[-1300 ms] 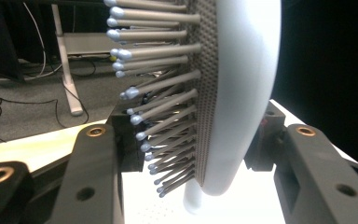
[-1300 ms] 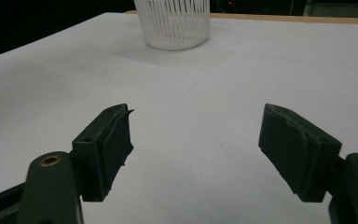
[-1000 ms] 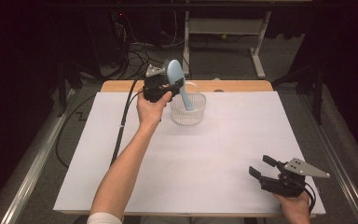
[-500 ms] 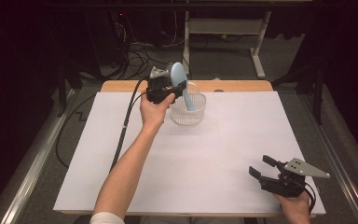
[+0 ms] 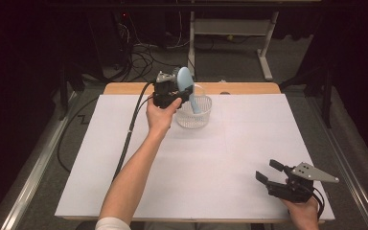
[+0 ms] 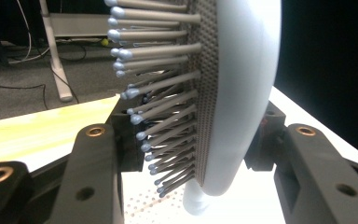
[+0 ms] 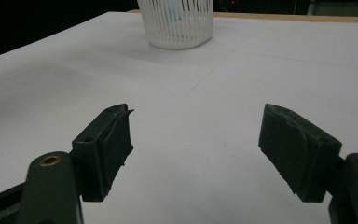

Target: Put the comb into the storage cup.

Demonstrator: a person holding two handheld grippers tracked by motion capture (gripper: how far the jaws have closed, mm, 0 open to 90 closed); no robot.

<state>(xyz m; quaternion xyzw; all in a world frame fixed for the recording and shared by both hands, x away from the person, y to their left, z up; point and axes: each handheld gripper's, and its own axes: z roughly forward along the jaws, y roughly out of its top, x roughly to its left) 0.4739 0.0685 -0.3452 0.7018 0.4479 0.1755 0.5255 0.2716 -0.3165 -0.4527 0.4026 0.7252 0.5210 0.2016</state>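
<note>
Near the tabletop's far edge, the left tongs [image 5: 178,91] clamp a blue hairbrush [image 5: 186,81], handle down in the white basket [image 5: 194,112]; released tilted, it could tip the basket. Right tongs [image 5: 268,173] gape empty.

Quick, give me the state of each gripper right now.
Left gripper: shut on the blue hairbrush, handle down in the white basket.
Right gripper: open, holding nothing, above the white table cover.
</note>
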